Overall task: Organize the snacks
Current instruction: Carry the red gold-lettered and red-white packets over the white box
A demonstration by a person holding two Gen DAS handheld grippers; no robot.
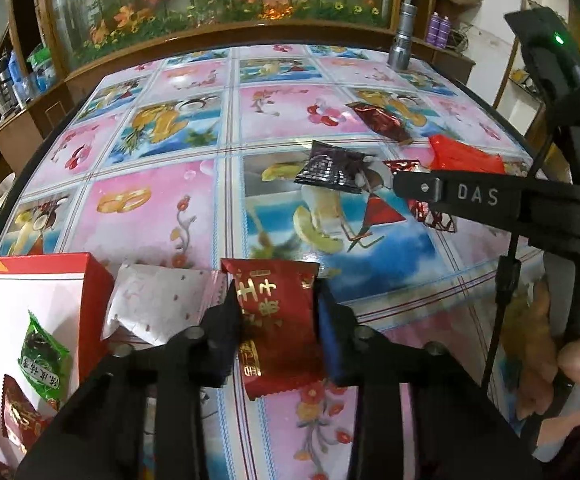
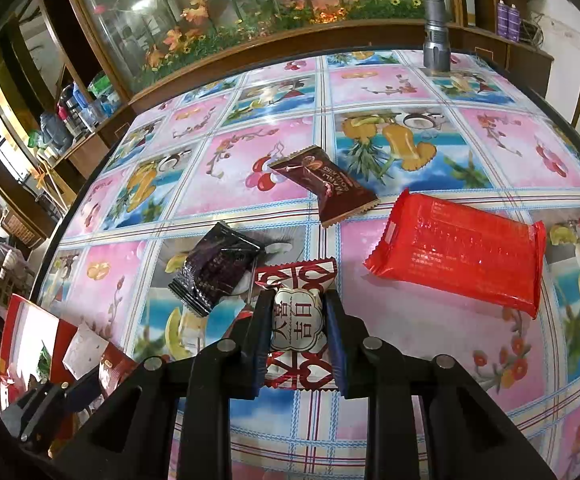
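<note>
Pinching red gold-lettered packet [image 1: 280,322], left gripper [image 1: 278,312] sits just right of red box [image 1: 30,276], white packet [image 1: 158,304] between; packet's long axis runs along fingers; right gripper [image 2: 298,336] clamps white-and-red candy [image 2: 299,322] farther right of box; left hand nearer box.

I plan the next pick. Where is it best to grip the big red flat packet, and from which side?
Probably from above, across its short width near the middle: the big red flat packet lies flat on the table, long edges free, nothing touching it.
</note>
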